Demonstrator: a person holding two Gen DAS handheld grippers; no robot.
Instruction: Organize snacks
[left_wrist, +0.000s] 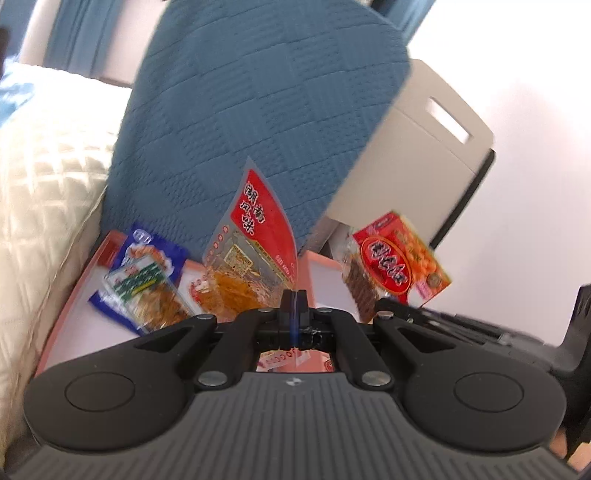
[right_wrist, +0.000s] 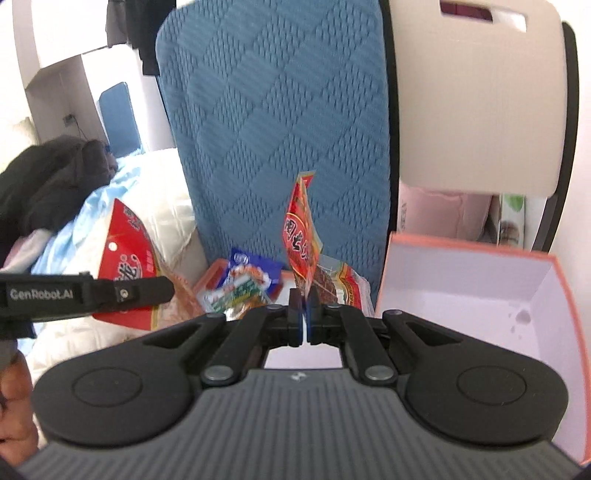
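While each gripper pinches a snack packet upright, left gripper (left_wrist: 293, 314) clamps the red-topped packet (left_wrist: 251, 240), right gripper (right_wrist: 304, 314) the red packet (right_wrist: 301, 236).

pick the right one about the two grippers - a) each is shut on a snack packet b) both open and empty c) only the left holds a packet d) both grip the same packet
a: the left gripper pinches a clear packet with a red top, while the right gripper pinches a separate red packet edge-on.
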